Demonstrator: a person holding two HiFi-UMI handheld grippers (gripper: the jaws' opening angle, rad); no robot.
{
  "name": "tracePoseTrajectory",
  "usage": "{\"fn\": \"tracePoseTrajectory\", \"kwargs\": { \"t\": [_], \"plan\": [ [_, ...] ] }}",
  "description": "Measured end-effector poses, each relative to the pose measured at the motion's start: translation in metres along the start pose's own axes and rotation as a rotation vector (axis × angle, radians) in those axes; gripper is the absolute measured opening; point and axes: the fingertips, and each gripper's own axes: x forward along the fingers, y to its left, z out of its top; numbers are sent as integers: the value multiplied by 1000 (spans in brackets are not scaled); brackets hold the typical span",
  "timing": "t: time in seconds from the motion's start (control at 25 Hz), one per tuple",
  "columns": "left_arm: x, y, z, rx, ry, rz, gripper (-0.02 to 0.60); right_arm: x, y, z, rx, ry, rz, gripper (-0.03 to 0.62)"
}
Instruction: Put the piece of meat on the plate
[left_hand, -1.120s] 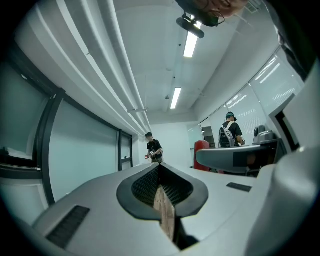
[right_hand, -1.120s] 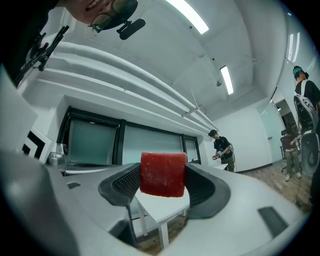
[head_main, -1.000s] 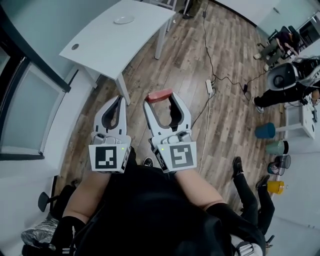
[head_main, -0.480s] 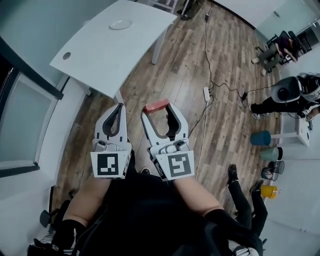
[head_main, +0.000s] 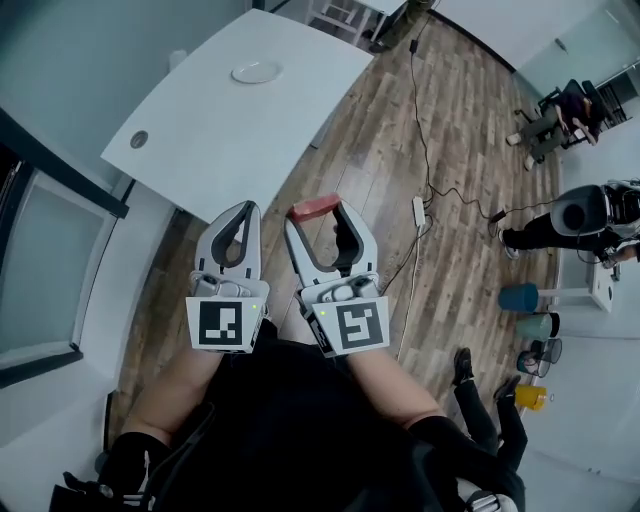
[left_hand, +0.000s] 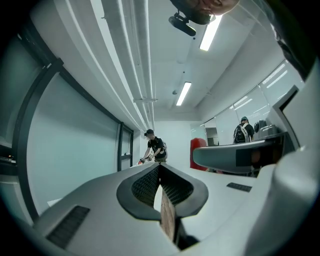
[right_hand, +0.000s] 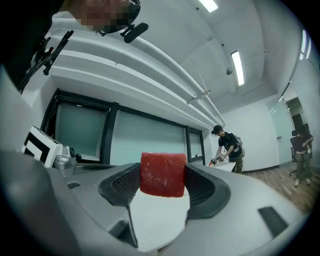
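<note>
One piece of meat (right_hand: 162, 174) sits pinched in the right gripper (head_main: 321, 214) (left gripper (head_main: 243, 208) closed, empty); a slackened grip could drop it short of the plate (head_main: 256, 72).

I'm seeing red meat (right_hand: 162, 174) | my right cube (head_main: 354, 327) showing black-and-white squares | plate (head_main: 256, 71) at 11 o'clock showing white | floor (head_main: 400, 130) showing brown planks

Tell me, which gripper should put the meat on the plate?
The right gripper: it holds the red meat between its jaws. The left gripper is shut and empty. The plate sits on the white table ahead.
</note>
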Motion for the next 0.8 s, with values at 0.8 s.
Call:
{"fn": "tracePoseTrajectory", "kwargs": {
  "t": [0.8],
  "plan": [
    [89, 79, -29, 1, 21, 54, 3, 116, -31, -46, 22, 39, 42, 279]
  ]
}}
